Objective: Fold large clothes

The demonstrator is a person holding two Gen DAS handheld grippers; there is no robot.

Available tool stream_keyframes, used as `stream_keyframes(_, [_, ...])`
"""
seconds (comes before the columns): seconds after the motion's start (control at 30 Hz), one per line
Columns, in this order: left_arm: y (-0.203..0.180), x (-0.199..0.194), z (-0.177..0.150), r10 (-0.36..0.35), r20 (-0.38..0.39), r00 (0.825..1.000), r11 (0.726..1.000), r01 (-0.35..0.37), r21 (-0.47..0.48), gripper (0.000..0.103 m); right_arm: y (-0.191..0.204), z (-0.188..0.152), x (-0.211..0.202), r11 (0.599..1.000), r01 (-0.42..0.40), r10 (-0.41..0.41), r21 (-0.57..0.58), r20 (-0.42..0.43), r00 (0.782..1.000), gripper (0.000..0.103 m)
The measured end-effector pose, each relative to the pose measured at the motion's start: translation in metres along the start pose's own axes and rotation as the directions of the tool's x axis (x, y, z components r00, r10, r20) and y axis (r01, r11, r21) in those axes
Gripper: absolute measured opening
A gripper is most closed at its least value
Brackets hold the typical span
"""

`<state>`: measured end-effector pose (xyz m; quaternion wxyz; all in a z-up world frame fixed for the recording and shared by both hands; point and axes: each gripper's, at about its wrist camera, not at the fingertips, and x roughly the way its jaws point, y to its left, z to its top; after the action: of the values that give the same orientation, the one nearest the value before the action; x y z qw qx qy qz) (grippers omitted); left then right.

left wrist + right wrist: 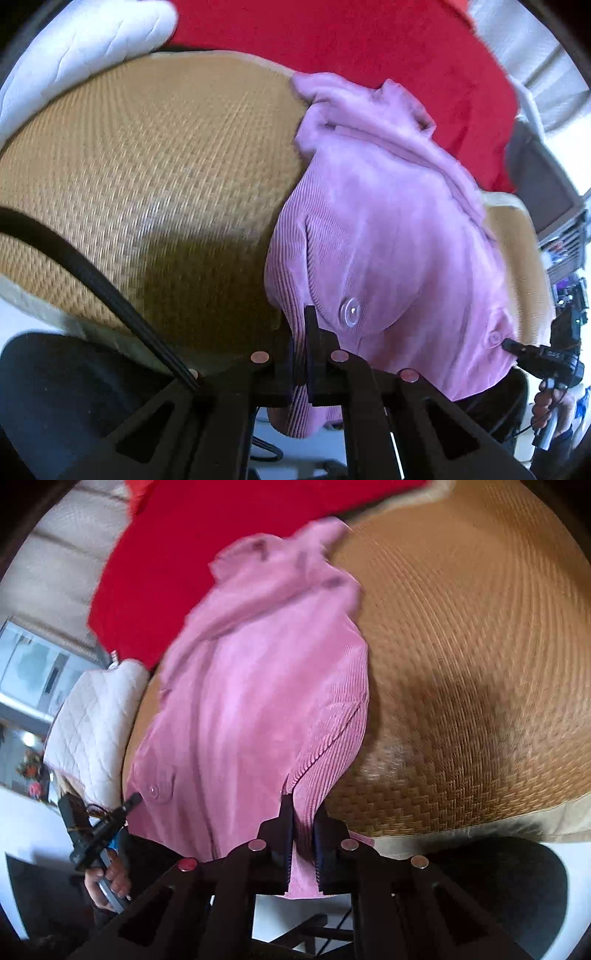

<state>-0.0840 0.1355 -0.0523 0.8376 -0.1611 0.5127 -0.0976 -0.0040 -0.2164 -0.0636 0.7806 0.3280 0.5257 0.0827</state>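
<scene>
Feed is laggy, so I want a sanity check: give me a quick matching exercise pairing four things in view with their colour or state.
Things:
1. left gripper
2. pink corduroy garment
3. woven mat
4. red cloth

Descriptions:
A. tan, underneath the garment
B. lies beyond the mat's far edge
C. shut on a ribbed edge
D. spread out, button facing up

Pairs: 1-C, 2-D, 3-A, 4-B. The right gripper is likewise shut on the garment's ribbed edge.
</scene>
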Motion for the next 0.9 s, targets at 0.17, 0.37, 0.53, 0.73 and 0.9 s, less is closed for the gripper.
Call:
stream_keyframes(0.17, [-0.02,-0.026,0.011,0.009,0.133,0.991,0.996,-0.021,0.091,0.004,0.008,0.002,-0.026,0.997,-0.058,0.062,-0.051,0.067,0.996,0.01])
stream_keyframes(0.37, [-0.028,-0.019,0.012,0.011,0.132,0.991,0.997,-0.022,0.08,0.004,0.001,0.005,-0.01,0.996,-0.071,0.074,-0.049,0.055,0.996,0.01])
stream_keyframes(0.53, [-0.019,-0.006,0.012,0.046,0.074,0.996,0.996,-0.051,0.074,0.004,-0.01,0.005,-0.004,0.995,-0.097,0.098,-0.022,0.045,0.994,0.01])
stream_keyframes(0.73, [-0.026,-0.039,0.021,0.004,0.221,0.975,0.995,-0.027,0.101,0.004,-0.016,0.008,-0.037,0.977,-0.212,0.214,-0.033,0.12,0.969,0.01])
stream_keyframes(0.9, [-0.013,-0.006,0.02,0.018,0.081,0.997,0.999,-0.021,0.038,0.004,-0.034,0.006,-0.012,0.98,-0.195,0.192,0.036,0.054,0.98,0.01])
